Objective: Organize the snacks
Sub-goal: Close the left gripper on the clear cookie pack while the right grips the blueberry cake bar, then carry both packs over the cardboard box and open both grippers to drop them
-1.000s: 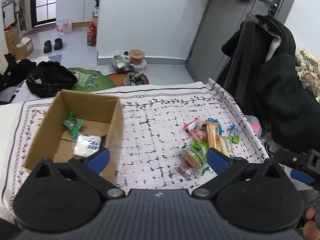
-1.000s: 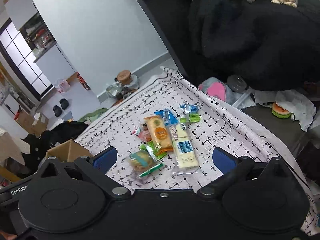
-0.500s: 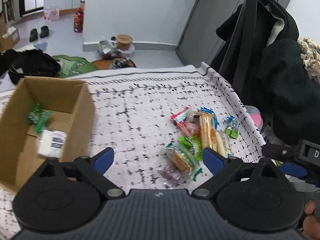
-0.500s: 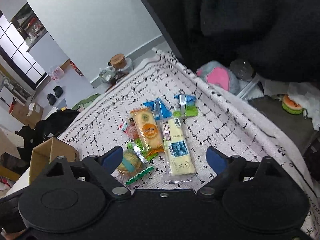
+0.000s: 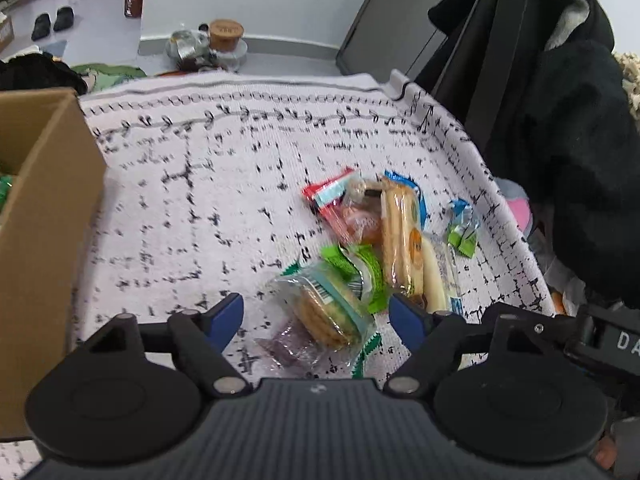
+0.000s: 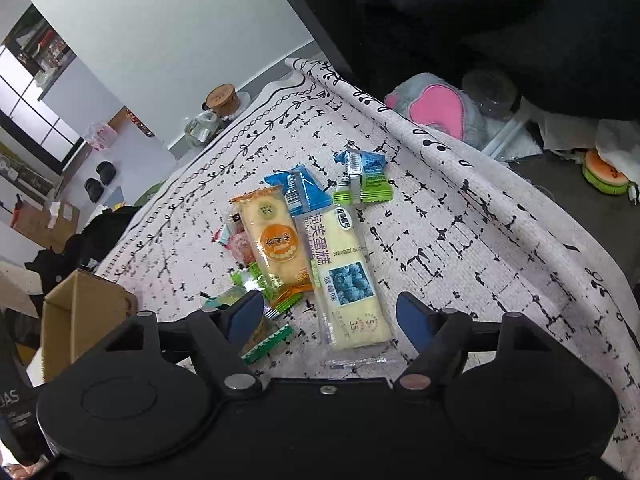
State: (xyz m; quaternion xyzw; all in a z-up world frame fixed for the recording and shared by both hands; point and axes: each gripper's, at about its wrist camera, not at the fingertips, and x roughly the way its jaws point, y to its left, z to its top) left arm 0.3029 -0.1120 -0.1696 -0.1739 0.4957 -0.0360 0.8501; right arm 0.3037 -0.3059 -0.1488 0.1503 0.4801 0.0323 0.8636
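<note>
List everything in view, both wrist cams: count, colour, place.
cardboard box: 1, brown, left edge of the cloth
tablecloth: 1, white with black marks, under everything
round cracker pack: 1, clear with teal band, nearest the left gripper
long cake bar: 1, pale yellow with blueberry picture, between the right gripper's fingers
rice cracker pack: 1, orange, left of the cake bar
blue wrapper: 1, behind the cake bar
small blue-green packet: 1, far right of the pile
red-pink packets: count unclear, far side of the pile
green wrappers: count unclear, mid pile
dark coat: 1, black, right of the table
left gripper: closing, pads touch nothing
right gripper: closing, pads touch nothing
</note>
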